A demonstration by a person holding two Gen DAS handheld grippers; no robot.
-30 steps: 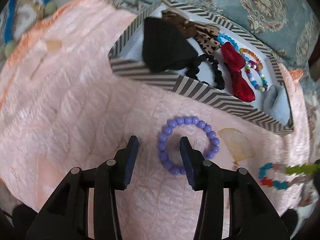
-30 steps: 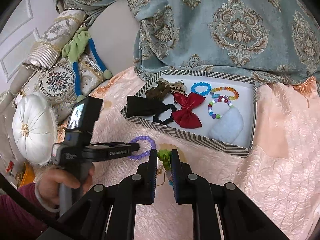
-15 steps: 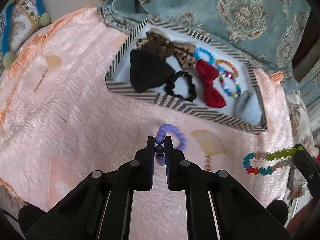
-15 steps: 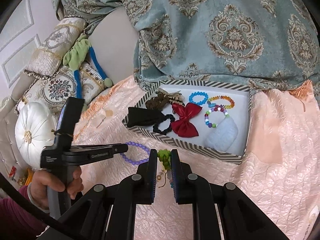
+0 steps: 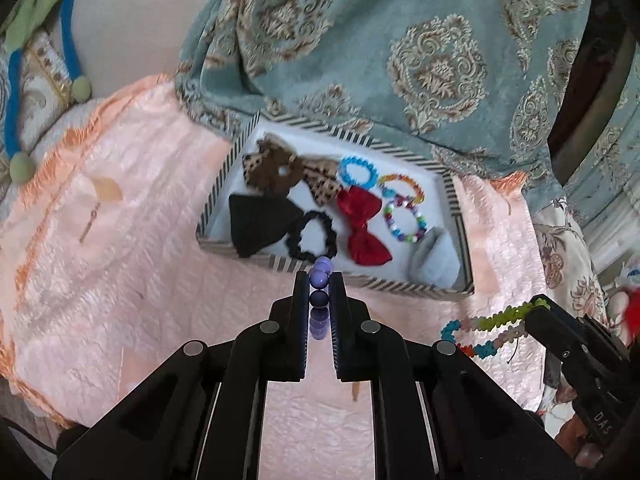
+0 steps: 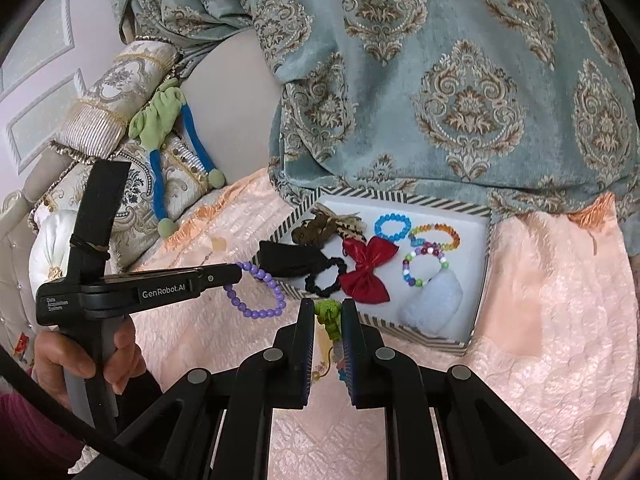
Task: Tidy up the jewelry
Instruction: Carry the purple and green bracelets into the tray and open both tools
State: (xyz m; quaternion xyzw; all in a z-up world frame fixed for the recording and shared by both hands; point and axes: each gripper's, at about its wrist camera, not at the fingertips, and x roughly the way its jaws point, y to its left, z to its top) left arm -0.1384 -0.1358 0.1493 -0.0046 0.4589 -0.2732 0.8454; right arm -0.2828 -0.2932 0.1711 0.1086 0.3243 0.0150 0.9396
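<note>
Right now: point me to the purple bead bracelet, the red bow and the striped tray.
purple bead bracelet [image 6: 256,312], right wrist view, on the bottom beads of the hanging loop.
red bow [image 5: 362,226], left wrist view, on its centre knot.
striped tray [image 6: 482,280], right wrist view, on its right-hand wall.

The left gripper [image 5: 319,285], open around the purple bracelet [image 6: 256,291] a second ago, now clamps it and holds it lifted near the box [image 5: 460,216].
</note>
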